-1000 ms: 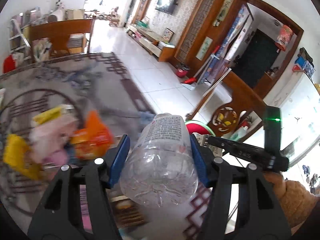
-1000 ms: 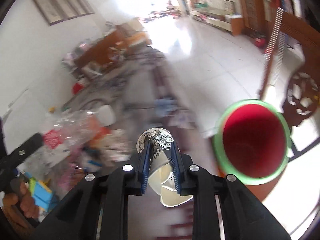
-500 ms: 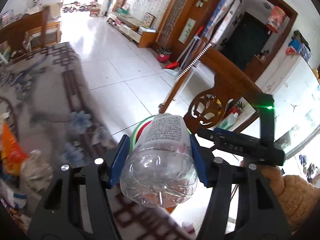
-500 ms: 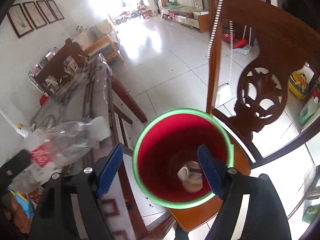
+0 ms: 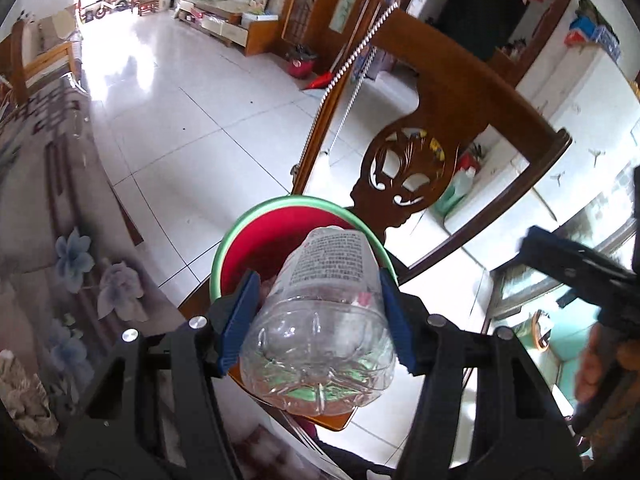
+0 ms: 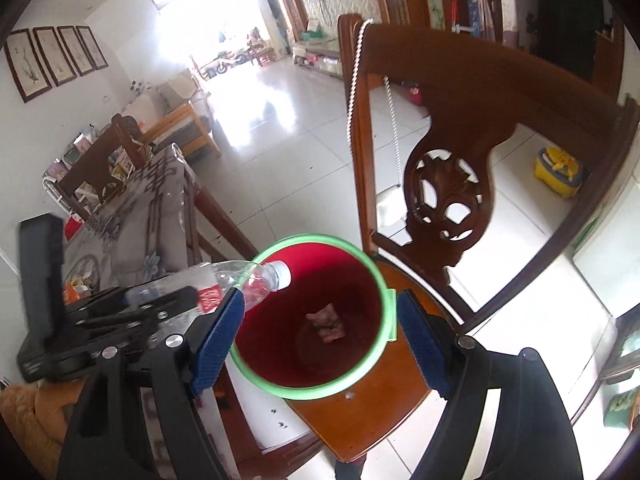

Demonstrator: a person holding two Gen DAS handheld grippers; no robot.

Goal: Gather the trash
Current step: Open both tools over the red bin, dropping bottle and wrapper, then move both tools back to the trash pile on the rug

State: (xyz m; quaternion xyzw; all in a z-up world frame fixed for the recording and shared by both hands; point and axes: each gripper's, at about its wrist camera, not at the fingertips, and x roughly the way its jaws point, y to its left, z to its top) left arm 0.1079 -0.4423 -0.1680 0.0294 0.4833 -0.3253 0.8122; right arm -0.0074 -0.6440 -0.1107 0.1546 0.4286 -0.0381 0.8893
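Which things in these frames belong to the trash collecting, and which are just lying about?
Job:
- left tool, shut on the plastic bottle
- red bin with green rim, on the chair seat, crumpled trash inside
- right tool, open and empty above it

Lying about:
- wooden chair
- patterned table
- yellow toy box

Left gripper (image 5: 318, 320): black plastic frame, blue ribbed pads (image 5: 239, 324), silver screw heads on the arms. Right gripper (image 6: 320, 340): same black frame, blue pads (image 6: 218, 344), silver screws. Tan fuzzy sleeve (image 6: 28, 412) and bare skin (image 5: 592, 364) behind the handles.
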